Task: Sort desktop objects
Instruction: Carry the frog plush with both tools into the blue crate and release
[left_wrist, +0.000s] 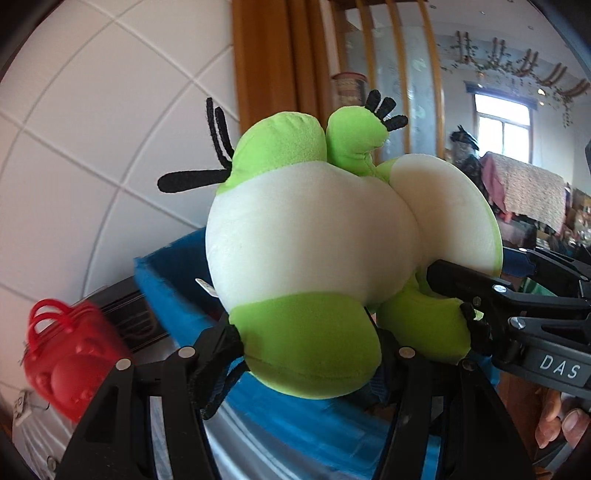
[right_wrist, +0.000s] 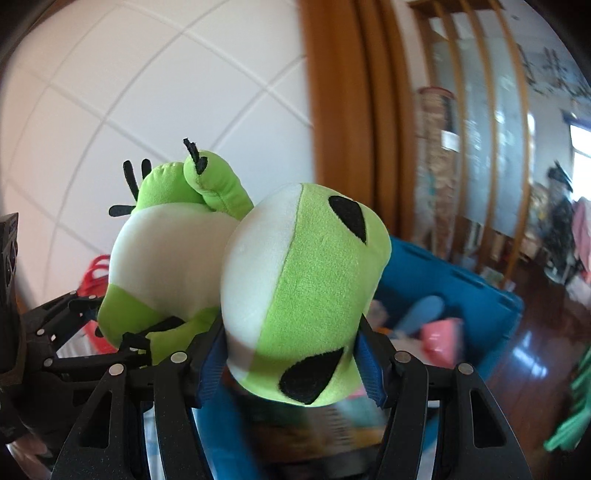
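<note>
Frog plush (left_wrist: 314, 236), one, hangs above the blue bin (right_wrist: 454, 284), held at both ends: left gripper (left_wrist: 306, 354) fingers pinch its rear, right gripper (right_wrist: 291, 358) fingers pinch its head. Left of the bin sits one red case (left_wrist: 70, 358); inside lie blurred pink and blue items.

Your left tongs (left_wrist: 306, 354) are clamped on the green lower part of the plush frog (left_wrist: 310, 236), whose white belly faces you and fills the middle of the view. Its black-toed feet stick up against the white tiled wall (left_wrist: 96, 122). Your right tongs (left_wrist: 461, 291) come in from the right and grip the frog near its head. Behind and below the frog is a blue bin (left_wrist: 166, 280). A red bag-shaped toy (left_wrist: 70, 358) sits at the lower left, blurred.
</note>
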